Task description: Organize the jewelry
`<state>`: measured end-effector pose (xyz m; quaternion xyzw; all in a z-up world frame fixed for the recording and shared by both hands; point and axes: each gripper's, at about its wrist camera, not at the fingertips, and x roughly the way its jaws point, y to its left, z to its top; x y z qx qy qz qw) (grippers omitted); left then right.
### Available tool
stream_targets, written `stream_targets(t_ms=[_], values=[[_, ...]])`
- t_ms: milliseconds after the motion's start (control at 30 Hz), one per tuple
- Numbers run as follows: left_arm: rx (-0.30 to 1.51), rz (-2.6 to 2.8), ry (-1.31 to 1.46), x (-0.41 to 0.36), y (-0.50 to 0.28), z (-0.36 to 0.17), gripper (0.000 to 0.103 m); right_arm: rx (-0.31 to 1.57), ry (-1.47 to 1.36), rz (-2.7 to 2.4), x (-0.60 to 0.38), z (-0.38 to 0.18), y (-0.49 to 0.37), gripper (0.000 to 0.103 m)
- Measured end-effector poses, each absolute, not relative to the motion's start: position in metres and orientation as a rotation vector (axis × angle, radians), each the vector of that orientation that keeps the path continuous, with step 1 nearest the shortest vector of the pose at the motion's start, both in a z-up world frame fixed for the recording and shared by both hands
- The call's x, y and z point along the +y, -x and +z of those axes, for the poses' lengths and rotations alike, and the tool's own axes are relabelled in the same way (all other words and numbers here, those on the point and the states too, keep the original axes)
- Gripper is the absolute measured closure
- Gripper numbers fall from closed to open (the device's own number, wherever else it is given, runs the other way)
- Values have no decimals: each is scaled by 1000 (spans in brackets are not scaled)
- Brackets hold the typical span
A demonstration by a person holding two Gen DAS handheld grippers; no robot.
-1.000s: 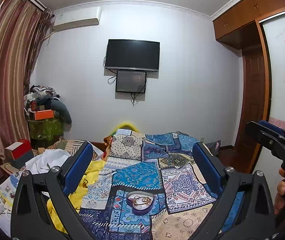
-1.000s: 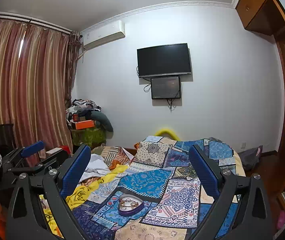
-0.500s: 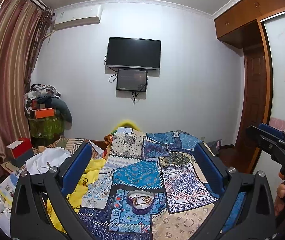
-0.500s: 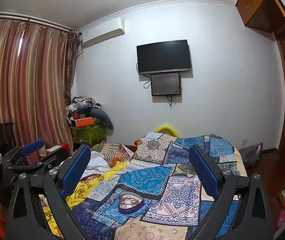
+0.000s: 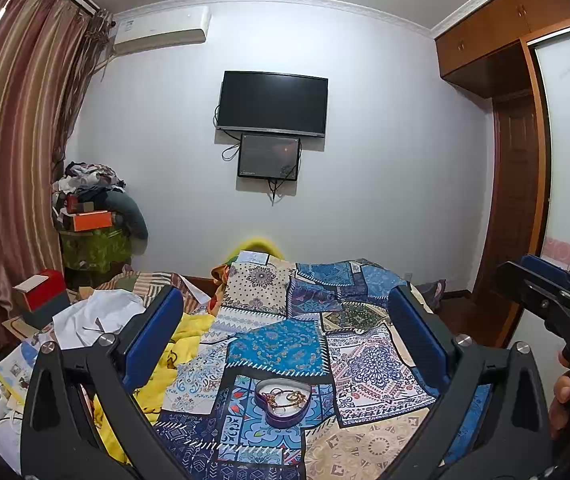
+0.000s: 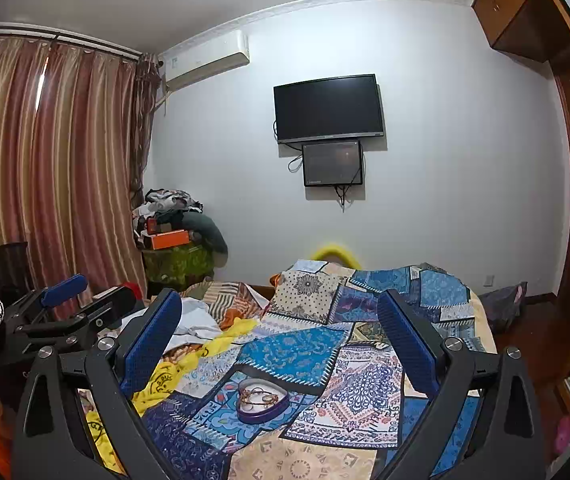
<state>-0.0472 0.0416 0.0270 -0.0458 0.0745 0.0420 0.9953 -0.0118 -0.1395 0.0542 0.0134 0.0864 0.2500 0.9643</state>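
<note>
- Left wrist view: the left tool (image 5: pixel 285 320) hangs above the bed with its two blue-padded fingers (image 5: pixel 153 336) spread wide and nothing between them.
- A purple heart-shaped tin (image 5: pixel 283 402) lies on the patchwork bedspread (image 5: pixel 369 360) below and between that tool's fingers, nearer the camera than their tips; a tangle of gold chain jewelry (image 5: pixel 285 397) sits inside it.
- Against the picture one second back, the tin sits a little higher and closer to the middle between the fingers, and the wall television (image 5: pixel 273 104) has slid slightly up and right.
- To the right of the left tool, the right tool's black frame shows at the edge, with part of a hand (image 5: pixel 563 396) on its grip.
- Right wrist view: the right tool (image 6: pixel 281 320) is likewise released, fingers wide apart and empty.
- Below it, the tin (image 6: pixel 263 400) lies slightly left of the midline between its fingers; it has drifted a touch rightward since the earlier frame.
- Off to that tool's left, the left tool (image 6: pixel 77 304) is seen side-on, well clear of the tin.
</note>
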Motion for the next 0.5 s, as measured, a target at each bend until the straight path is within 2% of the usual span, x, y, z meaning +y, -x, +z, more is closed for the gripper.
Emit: stream_targets(t_ms=[500], values=[[163, 49, 73, 39, 46, 26, 0, 202, -38, 500, -145, 51, 6, 6]])
